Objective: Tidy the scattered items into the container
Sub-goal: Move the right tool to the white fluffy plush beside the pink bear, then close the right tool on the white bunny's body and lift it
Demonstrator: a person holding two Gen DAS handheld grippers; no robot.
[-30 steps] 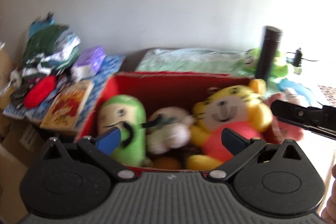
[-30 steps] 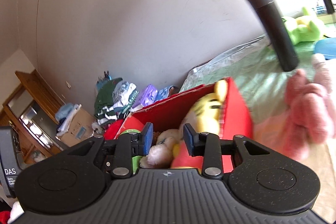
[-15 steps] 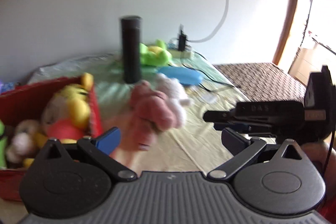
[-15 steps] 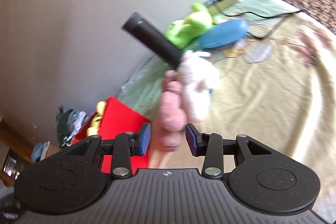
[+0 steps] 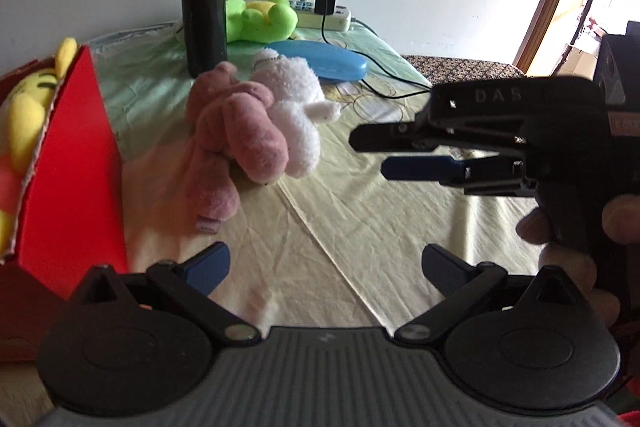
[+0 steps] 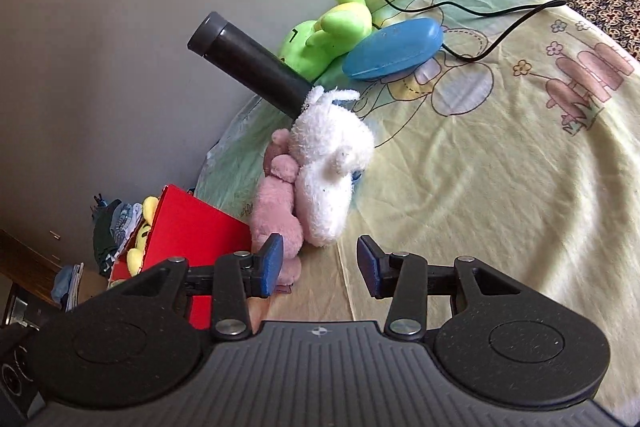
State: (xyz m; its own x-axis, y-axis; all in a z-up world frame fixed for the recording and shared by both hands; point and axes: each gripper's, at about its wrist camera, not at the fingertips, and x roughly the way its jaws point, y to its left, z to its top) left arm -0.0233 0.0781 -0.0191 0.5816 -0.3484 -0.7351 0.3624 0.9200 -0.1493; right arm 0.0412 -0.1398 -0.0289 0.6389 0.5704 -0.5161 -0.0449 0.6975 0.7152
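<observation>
Both grippers empty over the bed.
Left gripper point(image 5: 326, 261) wide apart, right gripper point(image 6: 320, 261) just widened, part-open; pink plush point(image 5: 236, 131) beside red box point(image 5: 76, 163).

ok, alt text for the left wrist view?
A pink plush and a white plush lie together on a yellow sheet, beside a red box. The open left gripper faces them; the right gripper points in from the right.
</observation>
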